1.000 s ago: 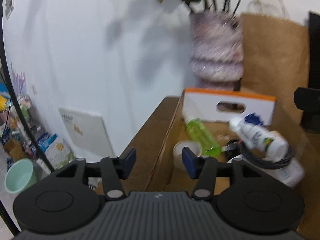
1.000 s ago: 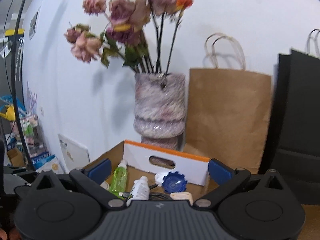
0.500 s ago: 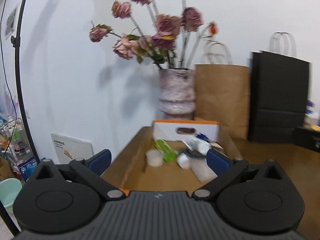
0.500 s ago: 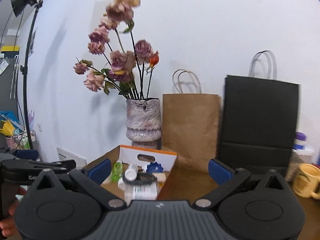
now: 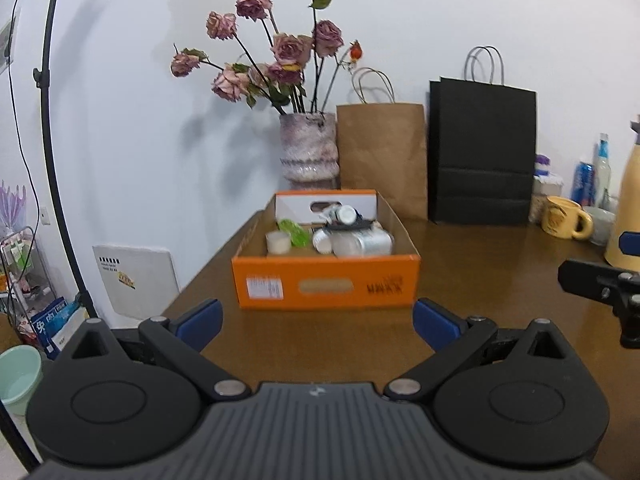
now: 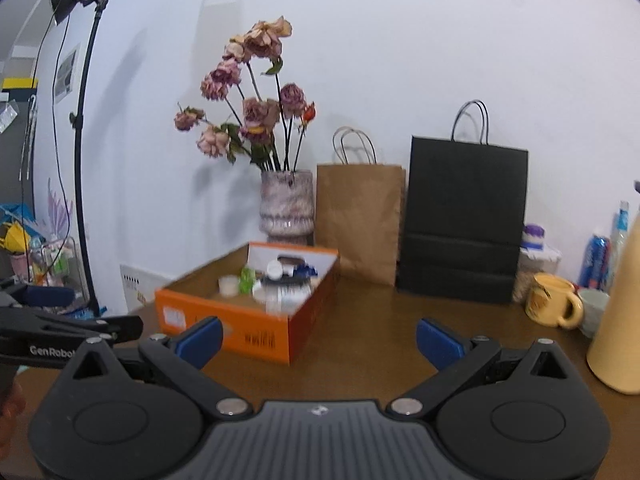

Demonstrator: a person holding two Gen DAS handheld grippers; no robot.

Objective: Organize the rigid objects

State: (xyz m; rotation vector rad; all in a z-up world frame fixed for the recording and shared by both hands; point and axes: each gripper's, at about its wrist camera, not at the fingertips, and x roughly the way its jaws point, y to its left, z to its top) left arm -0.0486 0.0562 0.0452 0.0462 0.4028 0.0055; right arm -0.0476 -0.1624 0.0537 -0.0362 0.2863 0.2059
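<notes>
An orange cardboard box (image 5: 326,286) of jumbled bottles sits mid-frame on the brown bench (image 5: 472,280), bare wood around it. Left gripper (image 5: 316,326) and right gripper (image 6: 318,338) both gape empty.

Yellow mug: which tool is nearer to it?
Right, as far as I can judge. The right tool sits left of the yellow mug; the left tool is farther left, facing the orange box.
</notes>
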